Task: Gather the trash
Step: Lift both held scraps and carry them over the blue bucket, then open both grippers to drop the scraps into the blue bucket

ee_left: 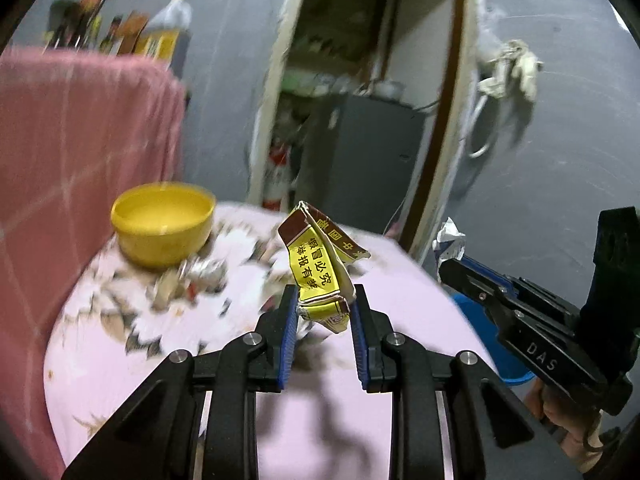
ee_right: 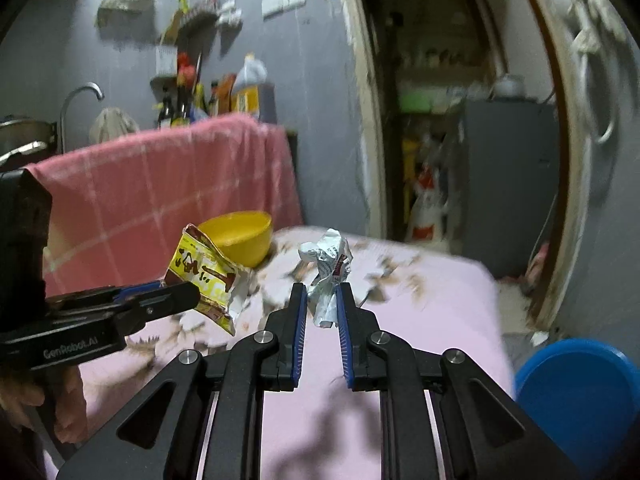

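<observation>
My left gripper (ee_left: 325, 300) is shut on a crumpled yellow and brown snack wrapper (ee_left: 320, 268) and holds it above the pink flowered table (ee_left: 400, 300). The wrapper also shows in the right wrist view (ee_right: 204, 276). My right gripper (ee_right: 322, 298) is shut on a crumpled white and silver wrapper (ee_right: 328, 268), also held above the table. It shows in the left wrist view (ee_left: 450, 240) at the tip of the right gripper (ee_left: 452, 268). More crumpled trash (ee_left: 192, 280) lies on the table beside a yellow bowl (ee_left: 164, 222).
A blue bin (ee_right: 576, 396) stands on the floor right of the table, and it also shows in the left wrist view (ee_left: 488, 344). A pink checked cloth (ee_right: 160, 184) hangs behind the table. An open doorway (ee_right: 460, 120) with a grey cabinet lies beyond.
</observation>
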Tool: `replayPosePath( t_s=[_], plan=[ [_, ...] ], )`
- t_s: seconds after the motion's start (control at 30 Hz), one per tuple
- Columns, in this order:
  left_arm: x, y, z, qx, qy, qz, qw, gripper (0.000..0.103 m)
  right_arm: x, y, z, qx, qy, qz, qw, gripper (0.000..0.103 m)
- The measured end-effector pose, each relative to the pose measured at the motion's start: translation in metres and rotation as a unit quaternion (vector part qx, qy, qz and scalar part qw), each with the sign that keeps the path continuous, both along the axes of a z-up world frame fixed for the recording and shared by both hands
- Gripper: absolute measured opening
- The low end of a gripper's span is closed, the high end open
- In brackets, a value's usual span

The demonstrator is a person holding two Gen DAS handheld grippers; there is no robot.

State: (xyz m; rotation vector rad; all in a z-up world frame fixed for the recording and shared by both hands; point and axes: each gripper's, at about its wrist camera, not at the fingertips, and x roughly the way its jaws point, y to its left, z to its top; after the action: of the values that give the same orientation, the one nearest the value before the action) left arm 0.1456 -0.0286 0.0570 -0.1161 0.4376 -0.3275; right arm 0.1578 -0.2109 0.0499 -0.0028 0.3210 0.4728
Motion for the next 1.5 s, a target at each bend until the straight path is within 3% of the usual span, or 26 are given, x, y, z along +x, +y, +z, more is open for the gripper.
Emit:
replayPosePath(
  t_s=[0.17, 0.3, 0.5, 0.67, 0.9, 1.1, 1.33, 1.5],
  plan=[
    [-0.007, -0.027, 0.021, 0.006, -0.057, -0.032, 0.9979, 0.021, -0.023, -0.026, 0.022, 0.015, -0.071, -0.048, 0.996, 0.013],
    [-0.004, -0.049, 0.033, 0.003, -0.076, -0.059, 0.9954, 0.021, -0.038, -0.051, 0.034, 0.017, -0.122, -0.094, 0.988, 0.013],
    [0.005, -0.097, 0.045, 0.004, -0.084, -0.104, 0.9910, 0.021, -0.046, -0.093, 0.042, 0.022, -0.147, -0.153, 0.977, 0.013],
    [0.010, -0.141, 0.042, 0.012, -0.076, -0.141, 0.9869, 0.021, -0.040, -0.126, 0.039, 0.033, -0.129, -0.203, 0.970, 0.013],
    [0.025, -0.189, 0.031, -0.007, -0.027, -0.172, 0.9848, 0.021, -0.033, -0.172, 0.031, 0.062, -0.088, -0.266, 0.958, 0.014],
    [0.048, -0.225, 0.018, -0.004, 0.032, -0.194, 0.9804, 0.021, -0.023, -0.196, 0.016, 0.069, -0.030, -0.300, 0.951, 0.014],
    [0.074, -0.252, -0.016, 0.000, 0.138, -0.200, 0.9700, 0.022, -0.011, -0.220, -0.004, 0.097, 0.046, -0.312, 0.944, 0.016],
    [0.087, -0.262, -0.031, 0.007, 0.165, -0.201, 0.9655, 0.022, -0.001, -0.229, -0.019, 0.104, 0.096, -0.320, 0.937, 0.018]
  ],
)
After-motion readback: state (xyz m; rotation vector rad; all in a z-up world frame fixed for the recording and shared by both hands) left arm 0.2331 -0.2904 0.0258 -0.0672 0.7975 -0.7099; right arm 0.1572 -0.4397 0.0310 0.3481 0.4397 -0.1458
